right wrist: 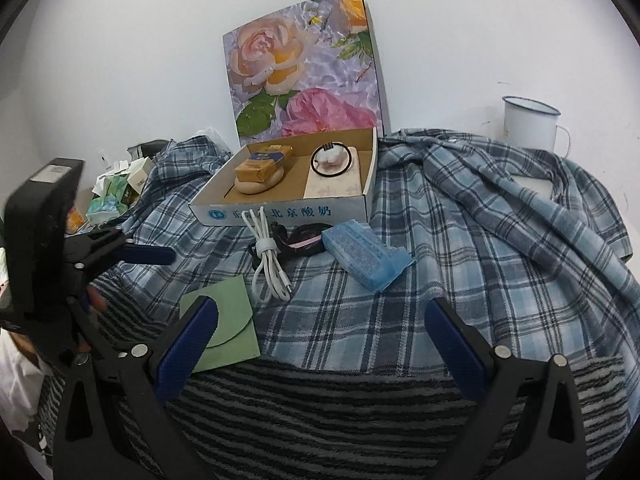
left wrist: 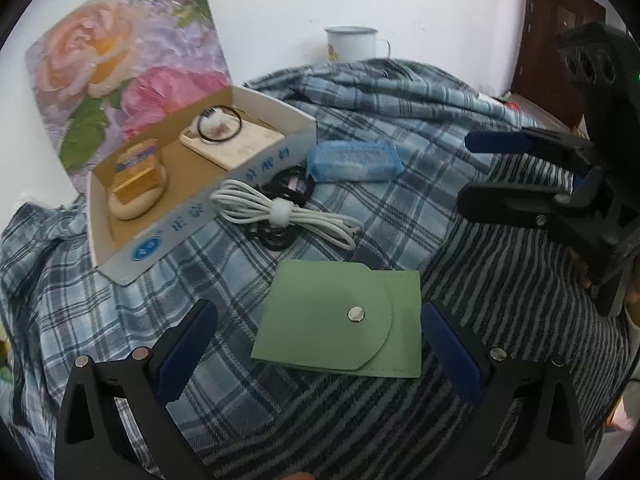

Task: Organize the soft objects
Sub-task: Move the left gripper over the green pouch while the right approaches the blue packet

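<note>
A green snap pouch (left wrist: 340, 320) lies flat on the cloth between the fingers of my open left gripper (left wrist: 316, 344), which is empty. It shows at the lower left in the right wrist view (right wrist: 228, 320). Behind it lie a coiled white cable (left wrist: 280, 212), black hair ties (left wrist: 280, 236) and a blue wrapped pack (left wrist: 354, 162). An open cardboard box (left wrist: 200, 216) holds a yellow packet on a beige pad (left wrist: 136, 184) and a white block with a black ring (left wrist: 218, 132). My right gripper (right wrist: 320, 348) is open and empty, above the striped cloth. It also shows at the right in the left wrist view (left wrist: 472, 172).
A plaid cloth (right wrist: 460, 240) and a striped cloth (right wrist: 340, 412) cover the surface. A floral box lid (right wrist: 304, 68) leans on the wall behind the box. A white enamel mug (right wrist: 528, 124) stands at the back right. Crumpled packets (right wrist: 116, 196) lie at the far left.
</note>
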The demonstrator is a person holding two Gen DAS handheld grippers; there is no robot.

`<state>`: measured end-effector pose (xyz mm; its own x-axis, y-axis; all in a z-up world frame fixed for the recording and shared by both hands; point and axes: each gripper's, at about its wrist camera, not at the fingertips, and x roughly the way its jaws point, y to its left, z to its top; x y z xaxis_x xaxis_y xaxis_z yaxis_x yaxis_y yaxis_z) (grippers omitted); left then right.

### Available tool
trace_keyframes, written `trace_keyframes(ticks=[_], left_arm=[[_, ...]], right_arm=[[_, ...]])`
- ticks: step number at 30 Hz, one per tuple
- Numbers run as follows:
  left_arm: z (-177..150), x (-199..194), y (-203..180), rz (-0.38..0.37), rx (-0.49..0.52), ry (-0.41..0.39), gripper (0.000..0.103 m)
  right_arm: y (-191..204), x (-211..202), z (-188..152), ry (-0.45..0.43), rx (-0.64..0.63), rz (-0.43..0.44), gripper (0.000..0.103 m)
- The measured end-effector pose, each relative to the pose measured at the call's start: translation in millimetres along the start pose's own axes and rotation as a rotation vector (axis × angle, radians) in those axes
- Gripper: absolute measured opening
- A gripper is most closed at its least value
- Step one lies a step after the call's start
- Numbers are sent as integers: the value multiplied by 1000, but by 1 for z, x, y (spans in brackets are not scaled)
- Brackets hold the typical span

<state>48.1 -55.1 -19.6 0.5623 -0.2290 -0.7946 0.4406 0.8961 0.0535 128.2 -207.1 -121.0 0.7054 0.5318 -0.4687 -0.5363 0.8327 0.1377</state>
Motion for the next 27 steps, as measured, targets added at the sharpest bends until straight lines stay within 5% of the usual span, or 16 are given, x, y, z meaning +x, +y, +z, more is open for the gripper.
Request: trace_keyframes(ticks=[15, 27], left_arm=[[-6, 32, 12, -230, -50, 108, 103], [-8, 35, 5, -159, -13, 114, 99]], right_arm=[[-9, 11, -4, 45, 47, 37, 103], [-10, 16, -5, 66, 47, 25, 103]])
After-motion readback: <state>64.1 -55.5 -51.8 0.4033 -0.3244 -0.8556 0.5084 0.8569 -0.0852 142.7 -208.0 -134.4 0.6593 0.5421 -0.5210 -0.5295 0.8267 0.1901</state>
